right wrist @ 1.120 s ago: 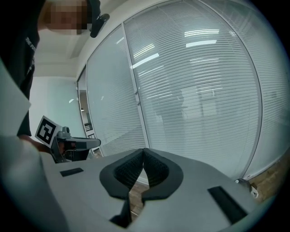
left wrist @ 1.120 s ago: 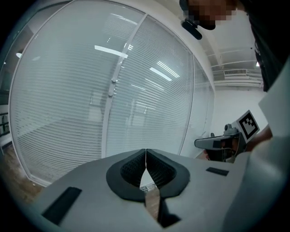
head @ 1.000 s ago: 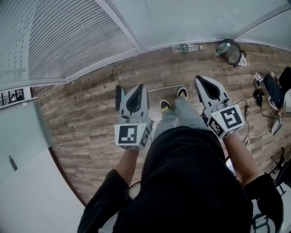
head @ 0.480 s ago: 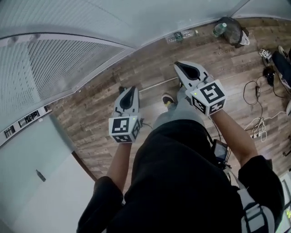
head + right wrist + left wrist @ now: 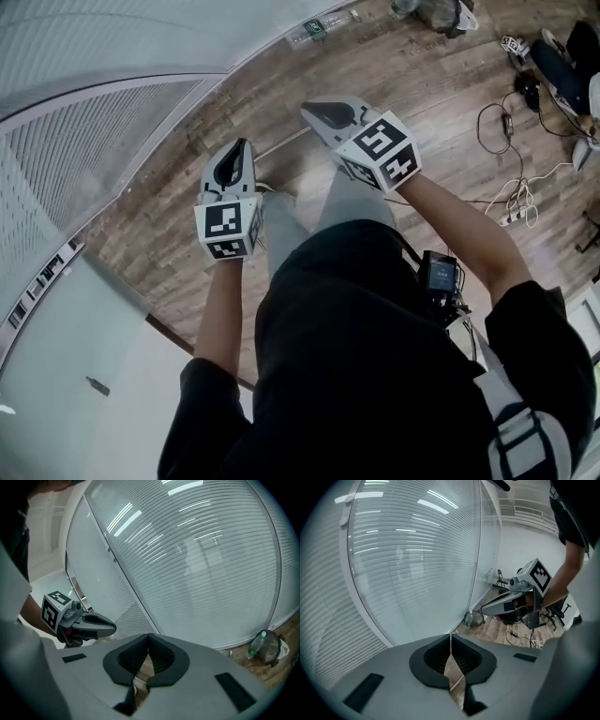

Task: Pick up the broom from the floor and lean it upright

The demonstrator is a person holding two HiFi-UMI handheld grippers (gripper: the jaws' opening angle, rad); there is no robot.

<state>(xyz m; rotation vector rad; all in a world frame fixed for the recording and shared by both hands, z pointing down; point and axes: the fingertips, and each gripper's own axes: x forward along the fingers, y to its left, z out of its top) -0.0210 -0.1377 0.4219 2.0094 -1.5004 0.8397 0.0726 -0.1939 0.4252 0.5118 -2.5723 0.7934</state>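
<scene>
The jaws of the left gripper [image 5: 450,637] are pressed together, with nothing between them; the right gripper [image 5: 149,637] is closed and empty too; both point down at the wooden floor [image 5: 441,84]; there lies the broom [image 5: 281,145], its thin handle showing between the 2 grippers.

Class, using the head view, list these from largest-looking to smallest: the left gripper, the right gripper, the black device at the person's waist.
1. Too alike to rank, nearness differing: right gripper, left gripper.
2. Smallest: black device.
</scene>
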